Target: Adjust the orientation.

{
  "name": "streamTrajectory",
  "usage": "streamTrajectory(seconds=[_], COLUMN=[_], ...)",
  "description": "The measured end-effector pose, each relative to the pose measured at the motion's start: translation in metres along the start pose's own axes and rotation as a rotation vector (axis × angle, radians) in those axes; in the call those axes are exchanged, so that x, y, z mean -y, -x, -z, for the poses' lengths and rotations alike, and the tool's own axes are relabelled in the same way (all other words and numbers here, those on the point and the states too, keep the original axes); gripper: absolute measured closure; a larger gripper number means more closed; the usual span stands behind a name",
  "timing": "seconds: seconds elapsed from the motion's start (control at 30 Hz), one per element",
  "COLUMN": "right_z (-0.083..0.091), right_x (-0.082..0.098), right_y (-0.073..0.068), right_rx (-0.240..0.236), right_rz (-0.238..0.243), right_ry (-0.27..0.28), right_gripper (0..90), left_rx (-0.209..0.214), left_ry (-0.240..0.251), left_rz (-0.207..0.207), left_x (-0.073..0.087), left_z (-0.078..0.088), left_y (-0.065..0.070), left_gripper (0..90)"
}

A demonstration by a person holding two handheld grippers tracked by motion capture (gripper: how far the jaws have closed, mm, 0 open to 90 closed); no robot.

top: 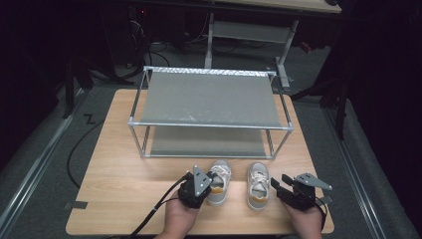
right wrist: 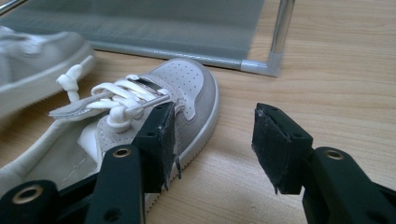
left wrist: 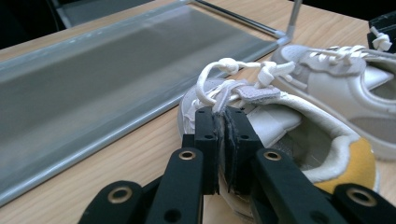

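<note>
Pinching the side wall of the left shoe (left wrist: 261,126) just below its laces, the left gripper (left wrist: 223,116) has its jaws pressed together on the thin collar beside the tongue. That shoe sits on the counter (top: 124,174) in front of the rack (top: 209,99), toe toward it, with its mate, the right shoe (top: 258,184), just beside it and pointing the same way. In the high view the left gripper (top: 211,180) covers the near, left part of its shoe.

The right gripper (right wrist: 215,140) has its jaws spread, not gripping anything; one jaw lies against the outer side of the right shoe (right wrist: 187,93) and the other stands over bare wood, so that shoe is not between them. Both of the rack's fabric shelves look bare, the lower one (left wrist: 116,79) close behind the shoes.

The likely aim is to lift the pair onto the rack. The hold on the left shoe is a narrow bite on soft material near the edge, so the shoe may swing or tilt heel-down when raised, and the collar could slip out. A hanging toe or sole could catch the front rail of the lower shelf. The loose lace loops (left wrist: 224,70) might snag a jaw. The right gripper, closing where it is, would shut on nothing or nudge its shoe sideways into the other one.
</note>
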State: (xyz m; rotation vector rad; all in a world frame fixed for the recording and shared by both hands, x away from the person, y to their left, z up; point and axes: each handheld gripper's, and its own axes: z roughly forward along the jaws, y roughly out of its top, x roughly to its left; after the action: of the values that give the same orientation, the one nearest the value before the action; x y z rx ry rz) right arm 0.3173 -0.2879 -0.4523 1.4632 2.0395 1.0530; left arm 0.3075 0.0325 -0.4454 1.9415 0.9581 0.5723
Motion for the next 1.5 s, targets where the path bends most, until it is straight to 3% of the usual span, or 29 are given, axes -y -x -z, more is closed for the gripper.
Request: streamTrajectory(seconds=[0.13,0.33,0.47,0.53,0.63,0.67,0.8,0.87,0.97,1.1,1.27,1.5], right_z=[0.000,-0.001,-0.002,-0.003,-0.002,-0.002,-0.002,-0.004,-0.009,-0.018,-0.022,-0.022], right_x=[-0.001,0.000,0.001,0.001,0.001,0.001,0.001,0.002,0.002,0.002,0.004,0.005], right_y=[0.000,0.001,0.000,-0.001,-0.002,-0.001,0.000,0.000,0.001,0.002,0.001,0.001], right_rx=[-0.003,-0.006,-0.011,-0.011,-0.011,-0.009,-0.003,-0.002,0.014,0.018,-0.006,-0.013], right_rz=[-0.001,0.002,0.014,0.012,0.012,0.012,0.001,0.005,0.018,0.027,0.033,0.035], right_ry=[0.002,-0.003,-0.007,-0.010,-0.009,-0.009,-0.011,-0.019,-0.032,-0.062,-0.062,-0.061], right_gripper=[49.3,49.4,50.8,50.8,50.7,50.8,50.9,52.7,54.1,57.1,64.9,66.9], left_rx=[-0.001,0.005,0.044,0.091,0.103,0.115,0.136,0.143,0.156,0.204,0.255,0.259], left_ry=[0.001,0.005,-0.003,0.005,0.012,0.029,0.022,0.011,-0.049,-0.130,-0.146,-0.146], left_rz=[-0.037,-0.019,0.004,0.050,0.061,0.076,0.088,0.115,0.144,0.136,0.167,0.156], left_x=[-0.004,-0.003,-0.001,0.000,0.001,0.004,0.017,0.022,0.032,0.038,0.034,0.034], left_z=[-0.017,-0.029,-0.030,-0.024,-0.016,-0.005,0.013,0.017,0.014,0.000,-0.012,-0.011], left_y=[0.016,0.035,0.046,0.041,0.037,0.031,0.023,0.018,0.012,0.017,0.021,0.024], left_gripper=[84.7,83.8,78.7,69.5,59.2,56.5,53.5,53.4,59.7,62.9,64.5,65.9])
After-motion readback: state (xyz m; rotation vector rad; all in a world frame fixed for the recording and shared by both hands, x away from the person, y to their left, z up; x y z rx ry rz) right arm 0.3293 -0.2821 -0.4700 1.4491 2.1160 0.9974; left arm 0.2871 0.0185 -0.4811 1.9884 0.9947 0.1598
